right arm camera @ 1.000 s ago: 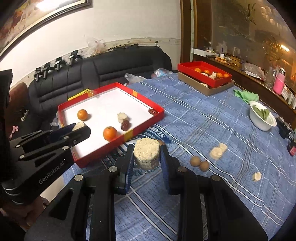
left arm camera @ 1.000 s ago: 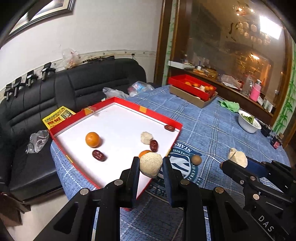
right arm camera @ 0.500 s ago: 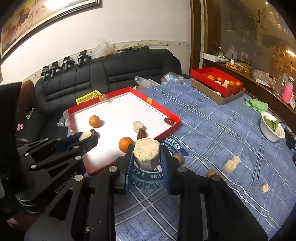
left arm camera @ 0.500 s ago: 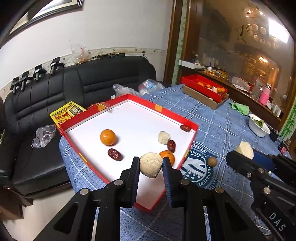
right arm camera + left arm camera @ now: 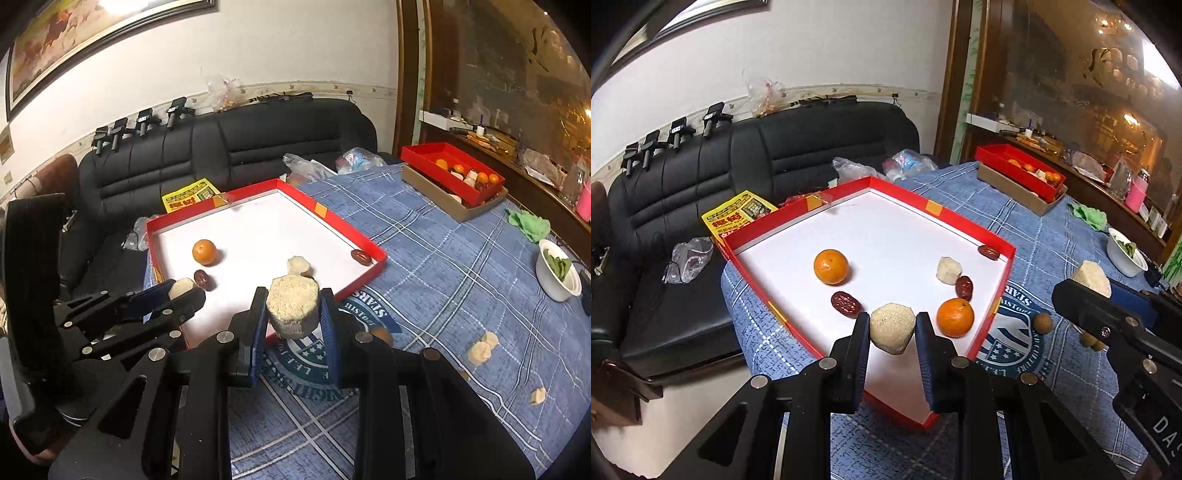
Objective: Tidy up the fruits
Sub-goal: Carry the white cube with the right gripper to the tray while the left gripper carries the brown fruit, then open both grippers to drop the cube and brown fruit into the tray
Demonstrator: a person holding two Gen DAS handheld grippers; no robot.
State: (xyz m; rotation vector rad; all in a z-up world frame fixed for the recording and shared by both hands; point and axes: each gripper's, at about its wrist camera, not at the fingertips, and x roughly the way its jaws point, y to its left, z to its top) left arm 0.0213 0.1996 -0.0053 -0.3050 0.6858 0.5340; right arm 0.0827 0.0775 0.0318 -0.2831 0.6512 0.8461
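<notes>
Nearest in the left wrist view: left gripper (image 5: 892, 334), pads pinching a pale, grainy fruit chunk (image 5: 892, 332) by its two sides, lifted clear above the near corner of the red tray (image 5: 1004, 275) — held high, probably so it clears the rim before being let go onto the white floor. Grip across the widest part, so little chance of it rolling out.

Nearest in the right wrist view: right gripper (image 5: 293, 310), fingers clamped on a second, taller chunk (image 5: 293, 304) with a flat top, hanging over the tray's near edge and the printed emblem (image 5: 325, 354) on the blue checked cloth (image 5: 461, 258). Both loads aimed at the same tray, apparently the sorting place.

Just beyond, inside the tray: an orange (image 5: 955, 317) by the right wall, a dark red date (image 5: 846, 304), another date (image 5: 964, 288) touching a small pale piece (image 5: 948, 270), a second orange (image 5: 831, 266), and a third date (image 5: 989, 252) tucked in the far right corner.

Loose on the cloth, not yet gathered: small brown round fruits (image 5: 1042, 324) beside the tray, pale pieces (image 5: 482, 349) further right.

Further off — a white bowl (image 5: 557, 280) with greens, a second red tray (image 5: 452, 171) of fruit on a cardboard box, then the black sofa (image 5: 812, 147).
</notes>
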